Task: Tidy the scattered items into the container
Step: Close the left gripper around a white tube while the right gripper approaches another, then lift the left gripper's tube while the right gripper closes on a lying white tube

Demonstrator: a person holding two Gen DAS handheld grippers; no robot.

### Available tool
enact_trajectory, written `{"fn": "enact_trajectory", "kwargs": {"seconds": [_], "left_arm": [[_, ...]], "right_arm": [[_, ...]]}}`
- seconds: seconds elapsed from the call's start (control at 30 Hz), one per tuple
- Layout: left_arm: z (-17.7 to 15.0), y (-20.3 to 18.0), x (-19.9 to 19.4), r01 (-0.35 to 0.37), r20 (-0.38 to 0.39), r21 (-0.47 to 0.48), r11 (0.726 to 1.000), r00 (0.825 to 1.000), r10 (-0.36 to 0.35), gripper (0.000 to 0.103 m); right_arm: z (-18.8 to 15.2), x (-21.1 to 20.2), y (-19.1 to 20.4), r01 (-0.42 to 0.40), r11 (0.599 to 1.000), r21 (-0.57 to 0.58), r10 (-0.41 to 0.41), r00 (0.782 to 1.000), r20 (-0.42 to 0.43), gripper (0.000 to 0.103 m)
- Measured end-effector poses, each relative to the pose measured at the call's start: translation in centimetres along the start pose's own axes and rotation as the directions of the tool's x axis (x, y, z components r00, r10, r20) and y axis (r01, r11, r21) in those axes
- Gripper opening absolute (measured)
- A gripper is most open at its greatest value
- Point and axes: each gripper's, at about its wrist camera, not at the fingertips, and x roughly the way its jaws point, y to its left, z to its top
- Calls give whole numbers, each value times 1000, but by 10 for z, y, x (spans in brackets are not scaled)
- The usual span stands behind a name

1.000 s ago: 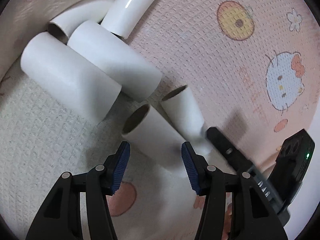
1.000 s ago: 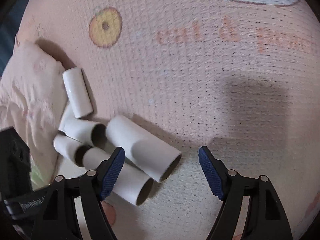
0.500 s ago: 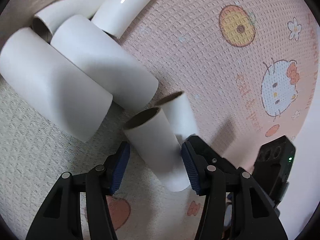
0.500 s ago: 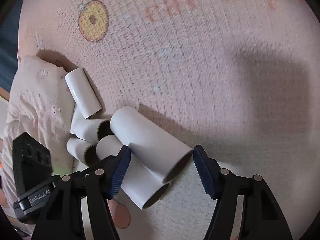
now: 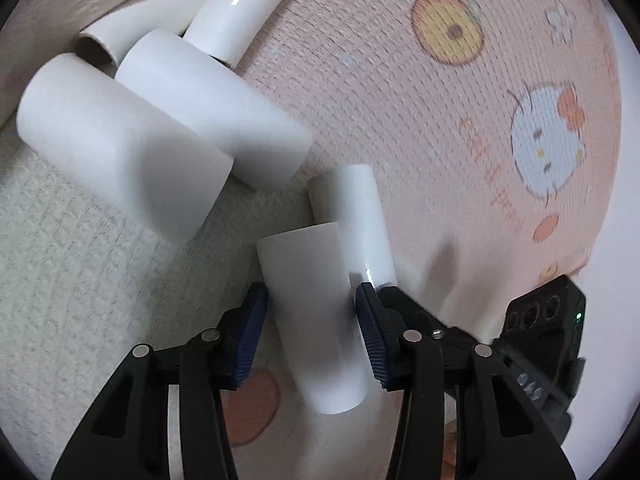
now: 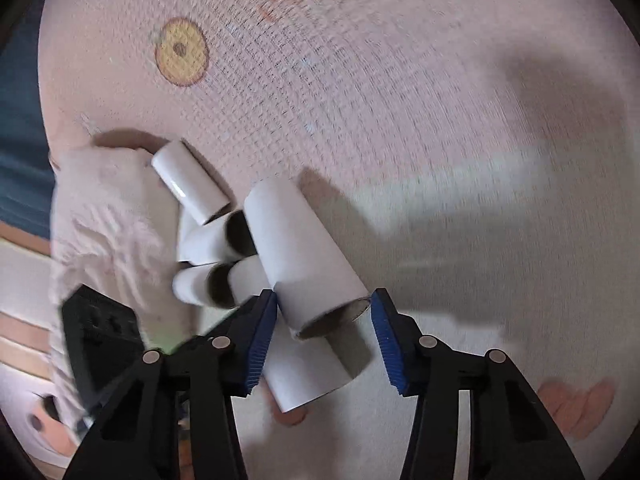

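Several white cardboard tubes lie in a heap on a pink patterned mat (image 5: 400, 120). My left gripper (image 5: 311, 320) is closing on a narrow white tube (image 5: 308, 280), and both pads touch its sides. A glossy narrow tube (image 5: 352, 216) lies against it on the right. My right gripper (image 6: 325, 320) is also closing, with the open end of a wide tube (image 6: 296, 248) between its pads. Its left pad is at the tube's wall, while I cannot make out firm pressure from the right pad. A second wide tube (image 6: 304, 376) lies under it. No container is in view.
Two wide tubes (image 5: 120, 160) and two narrower ones (image 5: 248, 0) lie at the upper left of the left wrist view. A crumpled pink cloth (image 6: 100, 220) borders the heap. The right gripper's body (image 5: 544, 320) is close beside my left; the left's body (image 6: 104, 332) shows in the right view.
The left jaws have narrowed onto the narrow tube, which now lies in line with the fingers. The right gripper has sunk and rolled toward the heap, its jaws narrowing around the wide tube's end.
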Motion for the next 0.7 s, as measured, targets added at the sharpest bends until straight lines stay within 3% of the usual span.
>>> {"fn": "enact_trajectory", "kwargs": {"seconds": [0.07,0.1,0.13,0.23,0.37,0.4,0.47,0.5,0.53,0.63,0.7], "left_arm": [[-4,1,-9,-20,-17,25,999,1000,21,50],[-6,2,-13,-33,-20,30,999,999,33,50],[-7,5,-16,-45,-27,29,999,999,46,50],[-11,20,-25,-44,-44,-7,999,998,44,50],[-13,32,-35,-38,-35,-33,999,999,37,50],[-13,33,-36,-41,-35,-27,999,999,41,50],[-10,34,-37,-53,-34,-21,998,998,52,50],[-8,33,-37,-65,-34,-19,998,997,64,50],[-5,31,-38,-81,-31,-12,997,996,80,50],[0,34,-49,-160,-17,27,987,987,161,53],[1,30,-50,-193,-26,55,980,981,195,57]], "right_arm": [[-8,-13,-4,-32,999,36,31,999,31,45],[-13,-17,-5,-23,999,46,22,999,41,38],[-17,-19,-6,-13,999,53,11,999,39,22],[-30,-25,-12,-4,997,81,2,999,33,22],[-34,-39,-6,88,996,23,-89,993,77,22],[-32,-43,-1,117,993,-5,-116,988,99,24],[-26,-44,12,174,982,-77,-166,981,100,43],[-23,-45,17,200,973,-112,-189,977,103,64],[-21,-45,24,215,964,-155,-197,973,122,75],[-16,-44,37,234,936,-264,-202,969,141,75],[-13,-32,43,297,902,-314,-268,954,132,75]]}}
